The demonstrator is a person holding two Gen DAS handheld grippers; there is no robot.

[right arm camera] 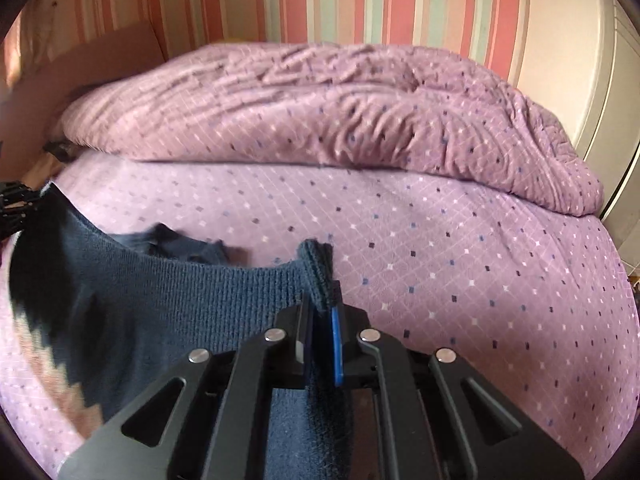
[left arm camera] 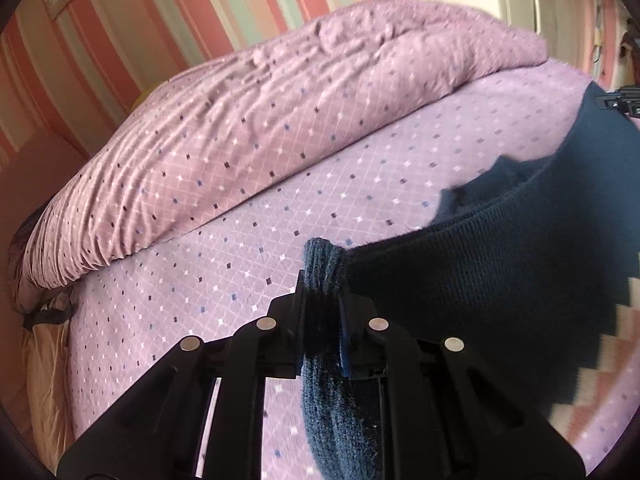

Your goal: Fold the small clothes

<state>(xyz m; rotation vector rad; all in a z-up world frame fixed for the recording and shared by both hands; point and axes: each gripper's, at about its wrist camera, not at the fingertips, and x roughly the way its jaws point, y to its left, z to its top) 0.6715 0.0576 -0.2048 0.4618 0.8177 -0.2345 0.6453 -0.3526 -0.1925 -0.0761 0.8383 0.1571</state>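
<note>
A small dark blue knitted sweater [left arm camera: 520, 248] with a pink and white zigzag band hangs stretched between my two grippers above the bed. My left gripper [left arm camera: 322, 292] is shut on one ribbed corner of it. My right gripper [right arm camera: 322, 304] is shut on the other ribbed corner [right arm camera: 316, 268]. The sweater's body [right arm camera: 160, 300] sags to the left in the right wrist view, and a lower part of it [right arm camera: 176, 244] shows behind the held edge. The right gripper's tip [left arm camera: 618, 102] shows at the far right edge of the left wrist view, and the left gripper's tip [right arm camera: 16, 204] at the far left of the right wrist view.
The bed has a lilac sheet [right arm camera: 440, 264] with small diamonds. A bunched matching duvet [right arm camera: 320, 120] lies along the far side by the striped wall [right arm camera: 320, 0]. A white door or wardrobe [right arm camera: 600, 80] stands at the right.
</note>
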